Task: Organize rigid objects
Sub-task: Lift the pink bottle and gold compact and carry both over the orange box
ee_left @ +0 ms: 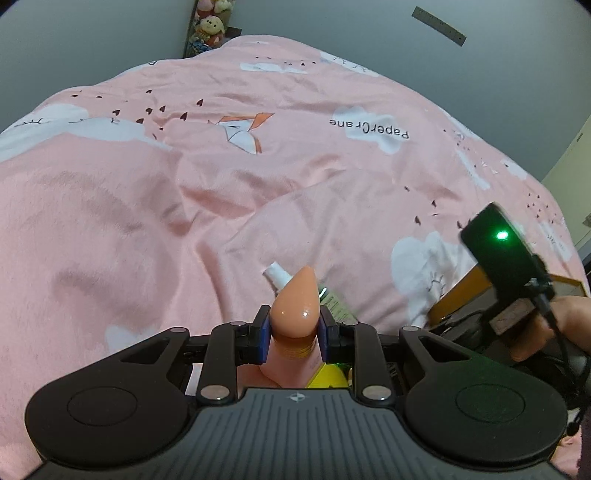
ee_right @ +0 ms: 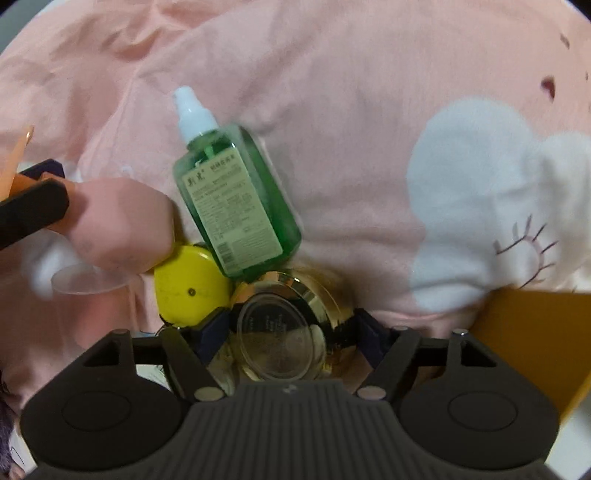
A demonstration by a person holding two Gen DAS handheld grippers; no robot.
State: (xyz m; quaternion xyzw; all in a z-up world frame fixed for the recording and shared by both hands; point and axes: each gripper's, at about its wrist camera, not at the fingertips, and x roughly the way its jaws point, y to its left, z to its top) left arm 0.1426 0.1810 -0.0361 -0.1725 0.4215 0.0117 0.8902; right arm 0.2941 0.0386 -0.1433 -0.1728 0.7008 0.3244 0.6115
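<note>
My left gripper [ee_left: 294, 334] is shut on a peach-pink bottle with a pointed cap [ee_left: 295, 306], held just above the pink bedspread. The same bottle's pink body [ee_right: 122, 225] shows at the left of the right wrist view, clamped by the left gripper's finger [ee_right: 33, 210]. My right gripper [ee_right: 291, 332] is shut on a gold-rimmed round jar with a clear lid [ee_right: 284, 325]. A green liquid bottle with a white nozzle [ee_right: 232, 195] lies on the bed just ahead of it, touching a yellow round object [ee_right: 188, 291]. The green bottle's tip [ee_left: 277, 275] peeks out behind the pink bottle.
A pink bedspread [ee_left: 258, 166] with white clouds covers the whole area. An orange-yellow box [ee_right: 535, 332] stands at the right, also in the left wrist view [ee_left: 465, 291]. A clear plastic lid [ee_right: 88, 284] lies at the left. Stuffed toys [ee_left: 208, 26] stand by the far wall.
</note>
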